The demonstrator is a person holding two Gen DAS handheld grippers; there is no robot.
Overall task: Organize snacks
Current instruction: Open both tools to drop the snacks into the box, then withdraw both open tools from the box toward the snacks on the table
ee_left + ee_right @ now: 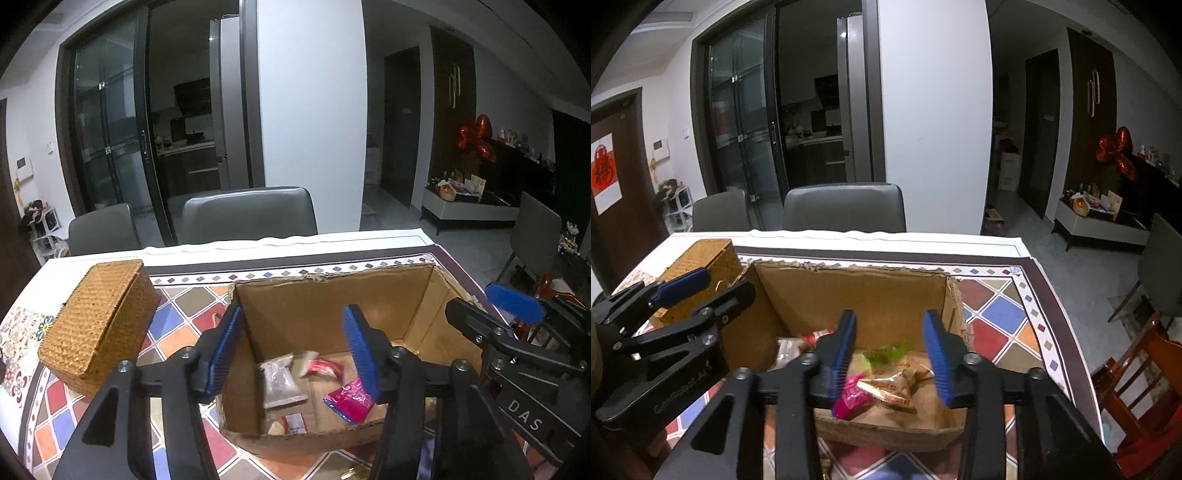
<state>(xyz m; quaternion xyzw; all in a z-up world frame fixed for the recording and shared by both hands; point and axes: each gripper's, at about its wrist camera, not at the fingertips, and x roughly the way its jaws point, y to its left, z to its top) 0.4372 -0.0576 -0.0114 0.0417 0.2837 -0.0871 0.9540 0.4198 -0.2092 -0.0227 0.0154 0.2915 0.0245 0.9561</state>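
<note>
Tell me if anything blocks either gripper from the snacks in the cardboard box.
Nothing visible does. The box is open on top, and both the left gripper and right gripper hang over it with fingers apart and nothing between them. The snacks lie loose on its floor. The wicker box stands apart, to the left.

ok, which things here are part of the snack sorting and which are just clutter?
Job:
- cardboard box
- snack packets in it: clear-wrapped one, pink one, green one
- left gripper and right gripper, both open over the box

Lying about:
- closed wicker box
- grey chairs
- red balloons
</note>
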